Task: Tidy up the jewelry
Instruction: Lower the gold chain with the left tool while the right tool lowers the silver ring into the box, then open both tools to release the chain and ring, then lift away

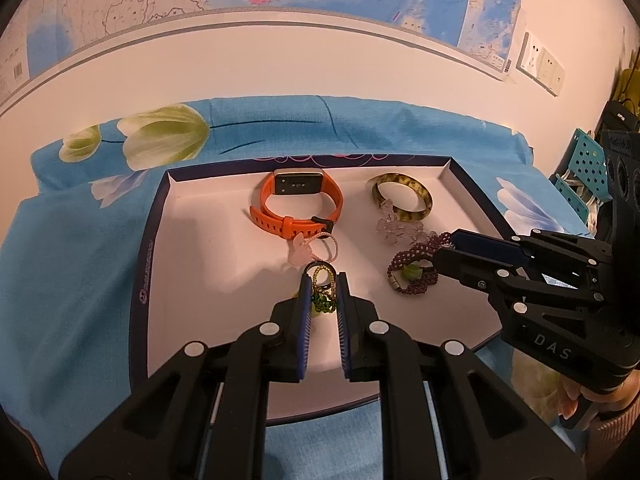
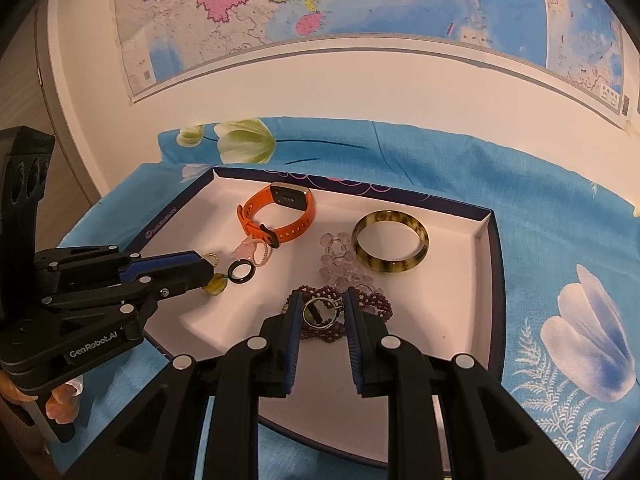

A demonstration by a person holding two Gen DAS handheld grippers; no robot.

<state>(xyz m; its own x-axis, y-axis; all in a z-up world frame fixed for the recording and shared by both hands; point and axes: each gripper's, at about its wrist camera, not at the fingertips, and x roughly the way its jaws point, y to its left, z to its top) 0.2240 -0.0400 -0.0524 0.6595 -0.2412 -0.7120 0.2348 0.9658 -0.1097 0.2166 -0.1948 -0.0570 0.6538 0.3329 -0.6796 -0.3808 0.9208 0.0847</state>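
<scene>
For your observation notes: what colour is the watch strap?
Orange strap, clearest in the right wrist view.

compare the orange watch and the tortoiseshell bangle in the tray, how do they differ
The orange watch is a buckled strap carrying a rectangular case; the tortoiseshell bangle is one unbroken rigid ring. The watch is plain orange, the bangle mottled yellow-brown and glossy. The watch sits left, the bangle right. Both lie in the tray, ungripped.

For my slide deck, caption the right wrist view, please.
Right gripper straddles a purple beaded bracelet in the tray; left gripper beside a black ring.
</scene>
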